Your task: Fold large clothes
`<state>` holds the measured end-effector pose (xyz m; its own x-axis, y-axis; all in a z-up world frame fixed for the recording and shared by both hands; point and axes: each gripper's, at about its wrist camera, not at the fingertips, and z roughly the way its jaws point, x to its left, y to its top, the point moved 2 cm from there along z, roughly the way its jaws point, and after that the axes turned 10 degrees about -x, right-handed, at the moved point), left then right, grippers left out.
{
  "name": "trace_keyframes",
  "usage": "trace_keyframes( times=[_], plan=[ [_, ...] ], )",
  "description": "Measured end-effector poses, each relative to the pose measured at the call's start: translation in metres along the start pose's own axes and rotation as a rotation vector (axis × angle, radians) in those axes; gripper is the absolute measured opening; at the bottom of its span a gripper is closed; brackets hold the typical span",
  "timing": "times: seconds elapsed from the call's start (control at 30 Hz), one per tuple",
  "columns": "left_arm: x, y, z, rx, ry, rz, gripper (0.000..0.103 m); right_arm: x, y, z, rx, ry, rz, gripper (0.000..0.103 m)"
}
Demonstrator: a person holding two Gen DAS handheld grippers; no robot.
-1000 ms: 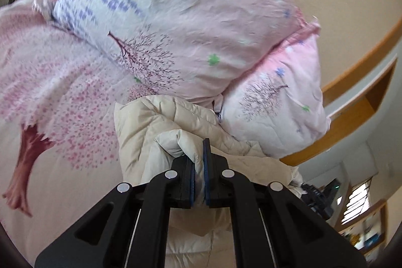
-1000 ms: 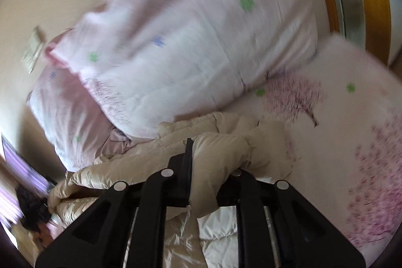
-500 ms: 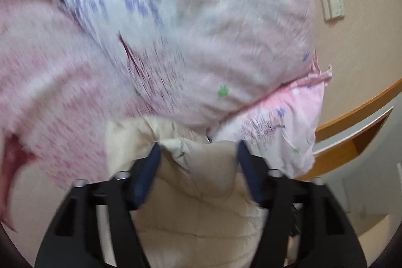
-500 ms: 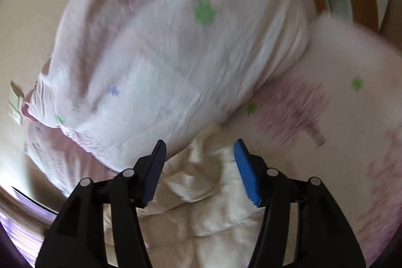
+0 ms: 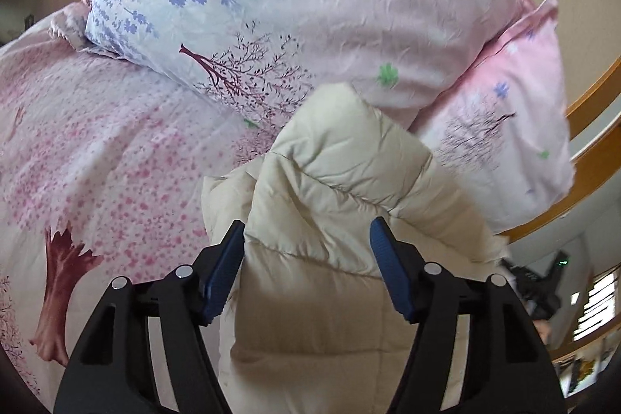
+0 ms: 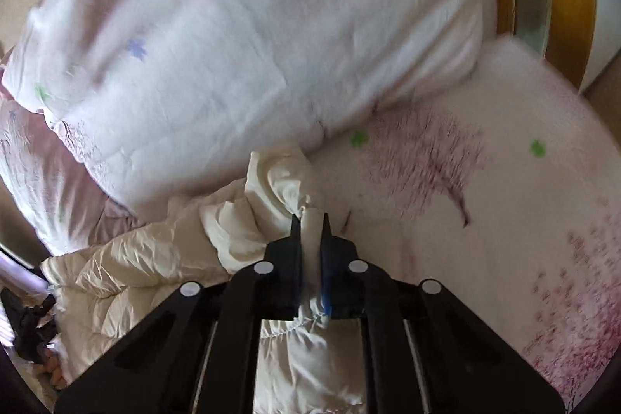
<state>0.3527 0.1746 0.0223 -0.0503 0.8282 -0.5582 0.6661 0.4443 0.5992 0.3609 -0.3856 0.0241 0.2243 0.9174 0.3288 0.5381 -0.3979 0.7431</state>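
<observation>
Where right tongs (image 6: 309, 220) pinch it, cream puffer jacket (image 5: 333, 220), quilted, bunched.

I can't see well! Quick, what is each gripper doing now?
Left gripper: open, fingers either side of the cream puffer jacket.
Right gripper: shut on a fold of the jacket.

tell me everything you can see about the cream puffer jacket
The cream puffer jacket is a quilted, padded garment with stitched channels and a slightly shiny shell. It lies crumpled on the pink tree-print bedspread, its far end up against the pillows. In the left wrist view a puffy section rises between the open fingers of the left gripper. The right gripper is shut on a bunched fold near the jacket's edge.
</observation>
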Motion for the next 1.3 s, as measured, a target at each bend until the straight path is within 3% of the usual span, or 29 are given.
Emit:
trace_keyframes(
  times=[0.07,0.2,0.37,0.47,0.5,0.6,0.7,0.77,0.87,1.0,1.3],
  plan=[
    [-0.001,-0.003,0.006,0.001,0.047,0.022,0.066,-0.001,0.002,-0.002,-0.02,-0.04,0.012,0.008],
    [0.001,-0.007,0.015,0.007,0.126,0.05,0.064,-0.014,-0.008,0.015,0.054,-0.15,0.058,0.008],
    [0.002,-0.013,0.025,0.0,0.235,0.082,0.064,-0.008,-0.018,0.033,0.097,-0.268,-0.013,0.011],
    [0.001,-0.016,0.024,-0.006,0.268,0.093,0.064,0.001,-0.019,0.027,0.078,-0.314,-0.083,0.019],
    [-0.001,-0.015,0.019,-0.023,0.277,0.098,0.064,0.003,-0.017,0.019,0.052,-0.321,-0.095,0.027],
    [-0.014,-0.012,-0.003,-0.124,0.278,0.153,0.065,0.014,-0.015,-0.016,-0.071,-0.25,-0.119,0.029],
    [-0.039,-0.014,-0.022,-0.205,0.196,0.205,0.076,0.034,-0.019,-0.032,-0.078,-0.128,-0.164,0.029],
    [-0.057,-0.019,-0.021,-0.199,0.122,0.235,0.079,0.045,-0.024,-0.024,-0.028,-0.097,-0.2,0.029],
    [-0.068,-0.026,-0.003,-0.128,0.075,0.238,0.079,0.053,-0.032,-0.007,0.03,-0.107,-0.215,0.03],
    [-0.063,-0.034,0.025,-0.057,0.127,0.229,0.079,0.052,-0.04,0.016,0.091,-0.14,-0.213,0.036],
    [-0.047,-0.039,0.047,-0.06,0.231,0.23,0.079,0.058,-0.044,0.048,0.137,-0.18,-0.258,0.039]
  ],
)
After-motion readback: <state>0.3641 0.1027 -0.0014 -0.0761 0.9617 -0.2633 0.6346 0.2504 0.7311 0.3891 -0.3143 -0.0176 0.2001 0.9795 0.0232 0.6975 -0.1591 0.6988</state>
